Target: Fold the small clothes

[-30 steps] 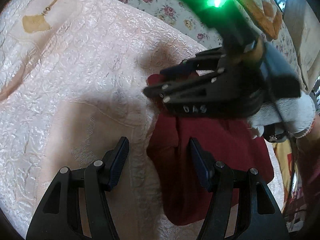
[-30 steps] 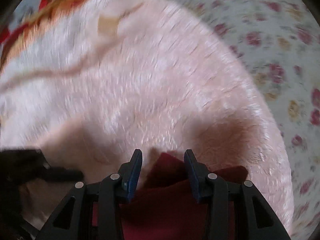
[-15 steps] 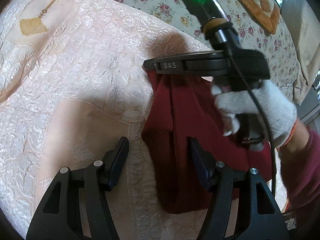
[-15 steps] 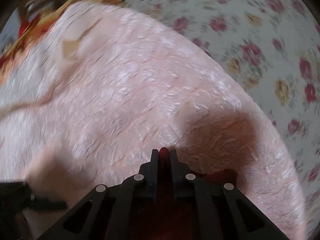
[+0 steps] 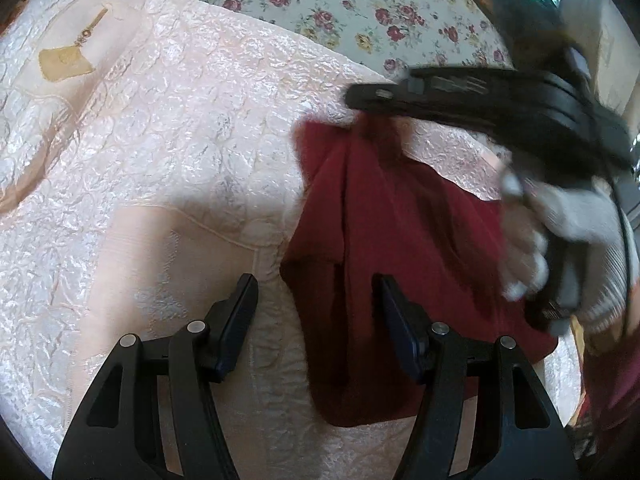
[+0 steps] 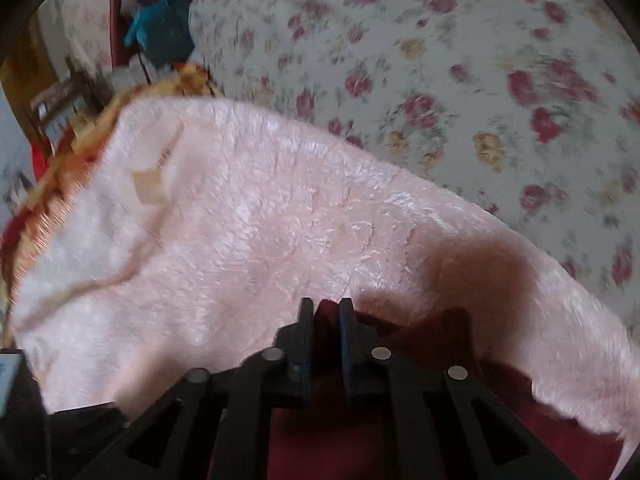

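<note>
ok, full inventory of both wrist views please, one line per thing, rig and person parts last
dark red knit garment: 1, dark red, on the quilt, far corner lifted.
pale pink quilted bedspread: 1, pale pink, under the garment.
floral sheet with red roses: 1, white, beyond the quilt.
tan tassel patch: 1, tan, quilt's far left.
blue object: 1, blue, blurred, off the bed; cannot identify.
left gripper: 1, black, open, straddling the garment's left edge.
right gripper: 1, black, pinching the garment's corner; jaws have just eased slightly.
white knit glove: 1, on the hand holding the right gripper.
</note>
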